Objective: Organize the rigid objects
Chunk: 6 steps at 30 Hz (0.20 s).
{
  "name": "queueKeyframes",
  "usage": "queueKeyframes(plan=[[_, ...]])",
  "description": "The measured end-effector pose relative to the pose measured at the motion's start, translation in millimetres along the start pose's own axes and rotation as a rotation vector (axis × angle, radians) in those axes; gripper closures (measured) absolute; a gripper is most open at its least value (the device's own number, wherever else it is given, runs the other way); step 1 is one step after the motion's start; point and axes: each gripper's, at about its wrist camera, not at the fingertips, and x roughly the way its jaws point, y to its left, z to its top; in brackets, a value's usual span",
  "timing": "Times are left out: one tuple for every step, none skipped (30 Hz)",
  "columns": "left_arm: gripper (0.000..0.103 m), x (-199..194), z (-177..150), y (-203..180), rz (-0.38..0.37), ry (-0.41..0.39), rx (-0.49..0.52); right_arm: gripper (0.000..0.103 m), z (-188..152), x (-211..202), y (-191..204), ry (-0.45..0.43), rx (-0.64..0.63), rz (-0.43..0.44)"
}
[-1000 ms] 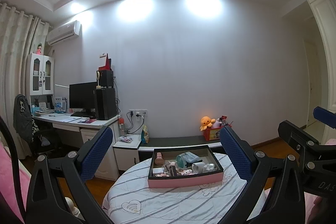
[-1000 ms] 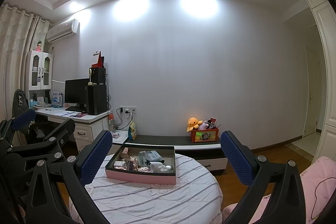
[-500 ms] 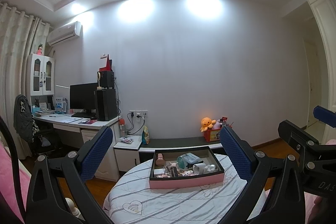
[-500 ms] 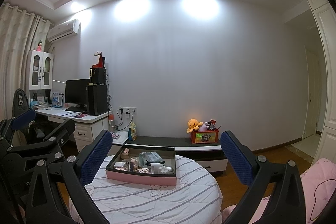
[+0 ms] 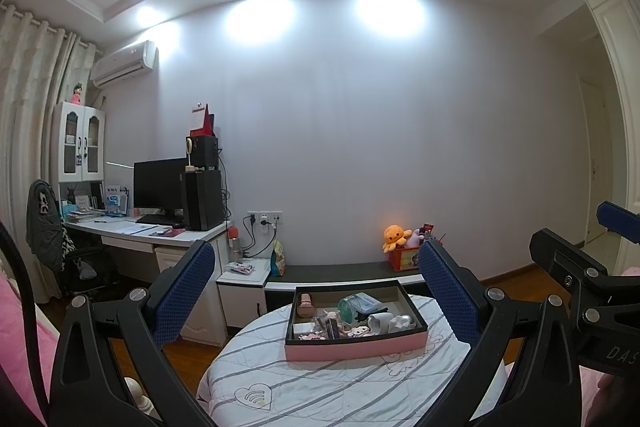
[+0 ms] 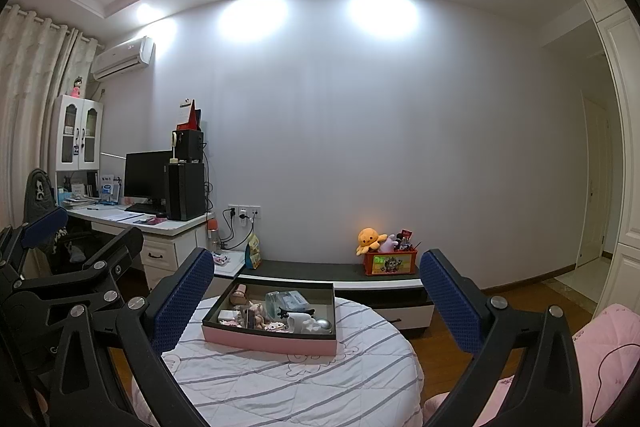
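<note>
Sitting on the striped round tabletop (image 5: 320,383), a pink-walled, dark-lined box (image 5: 356,345) is holding jumbled small trinkets; left gripper (image 5: 316,291) and right gripper (image 6: 316,291) are hovering, jaws released, empty.

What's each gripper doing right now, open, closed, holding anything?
Left gripper: open, holding nothing.
Right gripper: open, holding nothing.
</note>
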Motion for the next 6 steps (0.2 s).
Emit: queueKeyframes(plan=[[0.0, 0.1, 0.4, -0.2, 0.0, -0.001, 0.0, 0.0, -0.3, -1.3, -0.2, 0.0, 0.002, 0.001], [0.0, 0.3, 0.3, -0.4, 0.002, -0.002, 0.002, 0.0, 0.7, -0.6, -0.3, -0.001, 0.001, 0.002], [0.0, 0.5, 1.2, -0.4, 0.004, -0.002, 0.002, 0.0, 1.0, 0.0, -0.3, -0.002, 0.0, 0.002], [0.0, 0.7, 1.3, -0.3, 0.005, -0.002, 0.001, 0.0, 0.7, 0.0, -0.7, -0.002, -0.001, 0.002], [0.0, 1.0, 1.1, -0.1, 0.005, -0.002, 0.001, 0.0, 0.8, 0.6, -0.8, -0.002, -0.002, 0.002], [0.0, 0.5, 1.1, -0.1, 0.004, -0.002, 0.002, 0.0, 1.0, 1.4, -1.1, -0.002, -0.003, 0.003]])
